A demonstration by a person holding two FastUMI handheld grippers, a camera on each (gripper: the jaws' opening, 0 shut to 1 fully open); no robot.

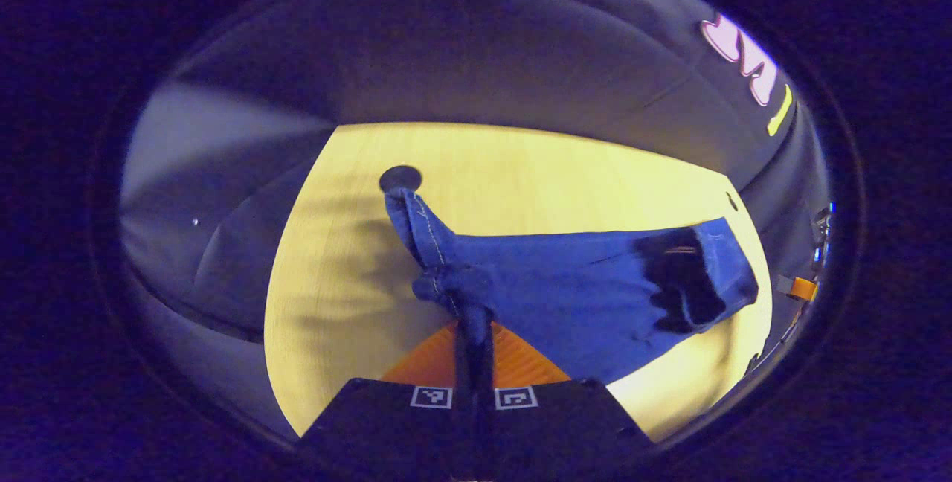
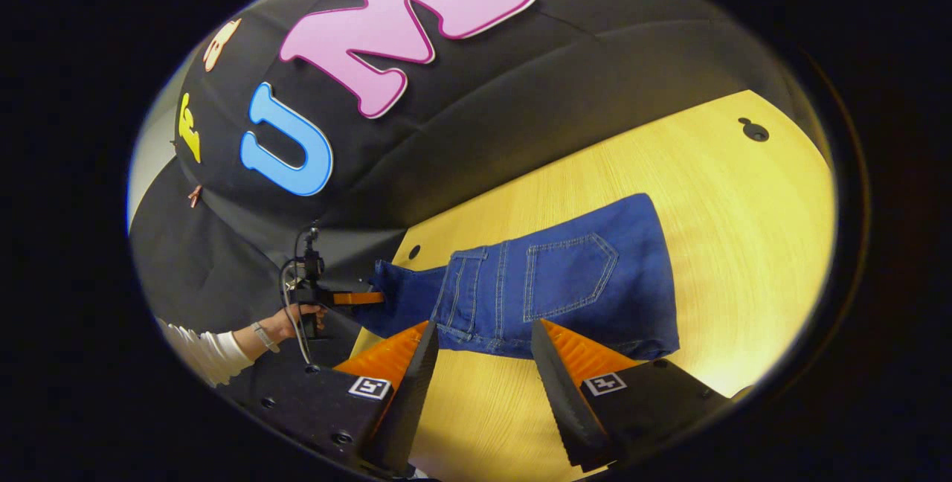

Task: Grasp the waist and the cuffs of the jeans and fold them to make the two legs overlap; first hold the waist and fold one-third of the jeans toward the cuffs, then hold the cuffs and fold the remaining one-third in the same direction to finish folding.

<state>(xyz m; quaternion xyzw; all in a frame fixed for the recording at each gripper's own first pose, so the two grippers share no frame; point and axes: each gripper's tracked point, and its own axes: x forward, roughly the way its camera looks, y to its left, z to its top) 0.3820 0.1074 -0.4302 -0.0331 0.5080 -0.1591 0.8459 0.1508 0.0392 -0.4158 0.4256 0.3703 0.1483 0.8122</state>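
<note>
Blue jeans (image 1: 565, 296) lie across the light wooden table (image 1: 520, 169). My left gripper (image 1: 474, 318) is shut on a bunched, stitched hem end of them, which stands up in a fold above the fingers. The far end shows a dark opening (image 1: 680, 285). In the right gripper view the jeans (image 2: 587, 274) show a back pocket and the waistband, pointing toward me. My right gripper (image 2: 485, 332) stands open at their near edge, one finger on each side, holding nothing. Farther off, the left gripper (image 2: 374, 297) pinches the cloth's left end, held by a hand (image 2: 286, 322) in a white sleeve.
The table has a round dark hole (image 1: 400, 178) near its far edge and another (image 2: 753, 129) at the right corner. Black cloth walls close in behind the table. Bare wood lies to the right of the jeans (image 2: 744, 244).
</note>
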